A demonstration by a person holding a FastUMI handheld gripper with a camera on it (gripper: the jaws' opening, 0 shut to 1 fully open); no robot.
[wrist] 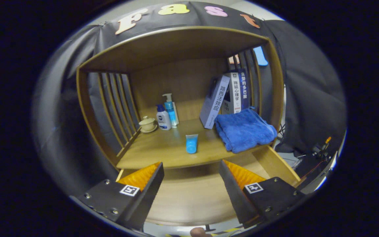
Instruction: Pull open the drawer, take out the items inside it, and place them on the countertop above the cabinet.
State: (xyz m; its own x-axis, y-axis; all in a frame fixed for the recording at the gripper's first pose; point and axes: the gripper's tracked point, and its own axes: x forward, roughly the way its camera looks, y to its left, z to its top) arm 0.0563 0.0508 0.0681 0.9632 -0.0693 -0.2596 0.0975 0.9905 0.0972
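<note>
Gripper (191,184) spread wide, holding nothing, above the open drawer (189,197); bare floor between fingers. Just beyond: blue tube (191,144) on countertop (156,148), blue towel (243,130) beyond the right finger. Judgement: unloading looks finished; next, check drawer corners.

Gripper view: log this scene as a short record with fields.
hand-held gripper: open, holding nothing, above the pulled-out wooden drawer
drawer contents: none visible
countertop: small blue tube near the front edge
right side: folded blue towel, with upright books behind it
back left: two pump bottles, cream lidded cup on saucer
</note>
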